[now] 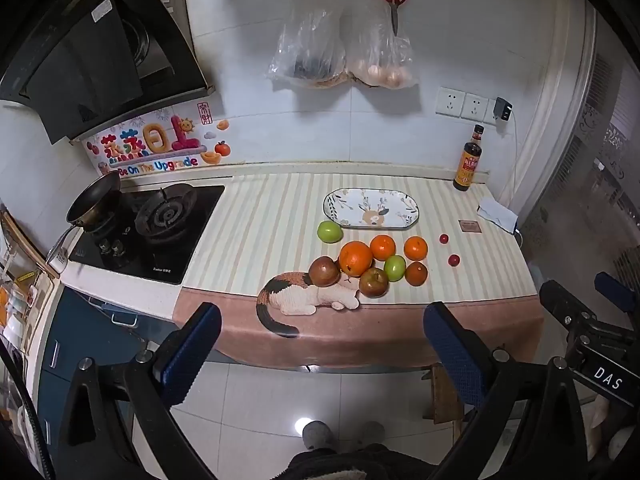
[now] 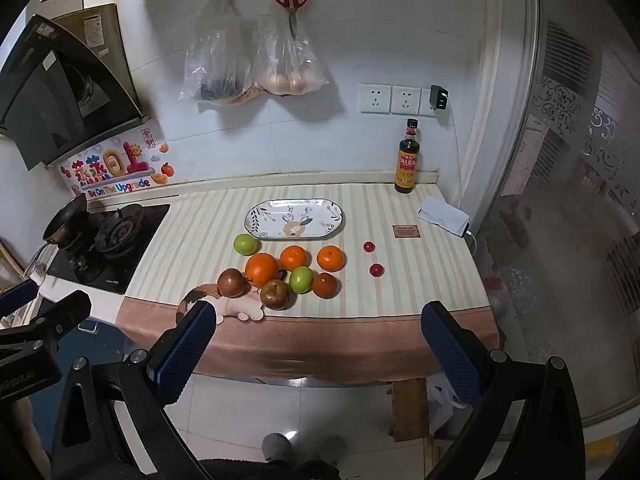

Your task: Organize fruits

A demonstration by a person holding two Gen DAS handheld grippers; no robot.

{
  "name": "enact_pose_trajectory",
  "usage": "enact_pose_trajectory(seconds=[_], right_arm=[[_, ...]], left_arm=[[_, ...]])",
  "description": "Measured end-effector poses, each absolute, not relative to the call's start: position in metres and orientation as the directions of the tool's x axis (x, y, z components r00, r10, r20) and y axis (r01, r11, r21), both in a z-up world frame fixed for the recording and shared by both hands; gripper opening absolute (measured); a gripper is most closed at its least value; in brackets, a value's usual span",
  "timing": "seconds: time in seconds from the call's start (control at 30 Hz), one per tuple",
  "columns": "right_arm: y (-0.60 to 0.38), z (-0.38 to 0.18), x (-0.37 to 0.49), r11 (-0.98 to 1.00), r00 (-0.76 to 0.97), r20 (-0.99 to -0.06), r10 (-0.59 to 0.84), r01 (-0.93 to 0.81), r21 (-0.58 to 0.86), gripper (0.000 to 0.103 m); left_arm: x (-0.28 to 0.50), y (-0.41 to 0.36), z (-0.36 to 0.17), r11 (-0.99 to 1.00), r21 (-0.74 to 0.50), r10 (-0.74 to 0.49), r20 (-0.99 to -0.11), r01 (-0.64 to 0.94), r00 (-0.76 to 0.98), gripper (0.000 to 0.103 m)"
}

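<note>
Left gripper (image 1: 324, 356): jaws were spread wide with nothing between them, hanging out in front of the counter edge, so all the fruit sat ahead of the blue fingertips and well apart from them.

Right gripper (image 2: 320, 354): same deal, jaws wide apart and empty, fruit pile straight ahead and a bit left of centre between the fingers.

Oval white ceramic plate with a deer print (image 2: 294, 219): empty, farthest from both sets of jaws, behind the whole pile. Probably where the fruit was meant to go.

Big round orange (image 2: 261, 269): sat in the middle of the cluster and looked to be touching the brownish-red apple (image 2: 232, 282) and a second brownish-red apple (image 2: 275, 294). Risk: grab one and the neighbours could roll.

Glossy green round fruit (image 2: 301, 279): wedged between that second apple and a small dark-orange tangerine (image 2: 325, 285). Tight spot; a finger coming in could shove the tangerine toward the front edge.

Two tiny red cherry tomatoes (image 2: 376, 269): off to the right of the pile, loose. Easy to squash or flick away, I'd guess.

Striped cream tablecloth with a calico cat print (image 2: 192, 248): draped over the front edge nearest the jaws. Snagging it would drag everything.

Dark glass sauce bottle with a yellow label (image 2: 407, 162): far back right, just beyond the plate's end. A wide swing could tip it.
</note>
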State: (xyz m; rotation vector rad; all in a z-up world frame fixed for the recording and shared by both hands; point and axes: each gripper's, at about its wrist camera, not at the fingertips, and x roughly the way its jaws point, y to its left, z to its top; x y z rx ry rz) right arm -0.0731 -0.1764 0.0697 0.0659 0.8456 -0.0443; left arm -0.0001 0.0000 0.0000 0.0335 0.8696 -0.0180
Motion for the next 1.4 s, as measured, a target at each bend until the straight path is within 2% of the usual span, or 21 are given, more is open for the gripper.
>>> enact_pose_trajectory(seconds=[1.4], right_arm=[[-0.179,0.071,-0.085,0.996,0.67,-0.743,-0.001,0.065,0.058,0.103]], left_arm=[[-0.006,-0.002,0.002,0.999,0.025,0.001,-0.764,0.028,0.645,0.103]])
